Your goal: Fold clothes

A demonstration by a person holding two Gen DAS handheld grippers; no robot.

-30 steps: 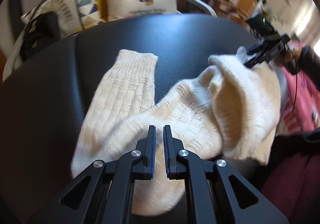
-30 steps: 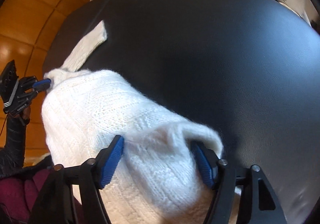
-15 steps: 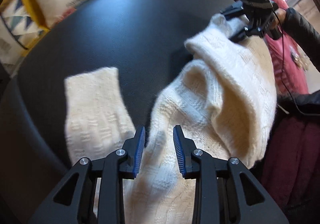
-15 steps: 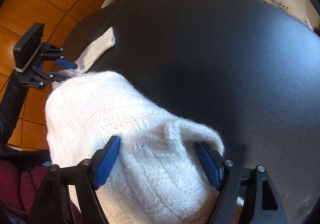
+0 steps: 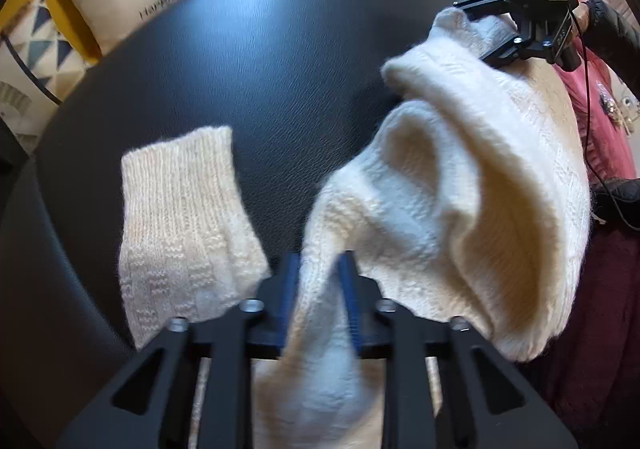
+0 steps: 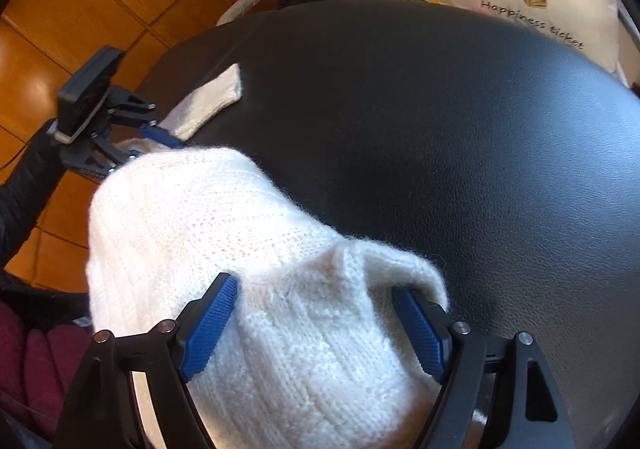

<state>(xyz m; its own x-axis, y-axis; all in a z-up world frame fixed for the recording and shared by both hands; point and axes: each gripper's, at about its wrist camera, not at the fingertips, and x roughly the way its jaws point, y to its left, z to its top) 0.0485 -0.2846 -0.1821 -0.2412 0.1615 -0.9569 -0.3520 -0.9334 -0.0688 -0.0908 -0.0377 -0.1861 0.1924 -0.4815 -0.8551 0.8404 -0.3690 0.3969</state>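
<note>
We see a cream knitted sweater (image 5: pixel 472 185) bunched on the near side of the black leather bench (image 5: pixel 280 61), one sleeve (image 5: pixel 180 217) lying flat on the bench to the left of the left hand-held gripper (image 5: pixel 318 289). That left hand-held gripper has just been closing, and its blue pads now pinch a fold of the sweater between them. Our right hand-held gripper (image 6: pixel 320 325) has been opening and stands wide, with a thick bundle of the sweater (image 6: pixel 248 249) filling the space between its blue pads at the garment's far end from the left one.
</note>
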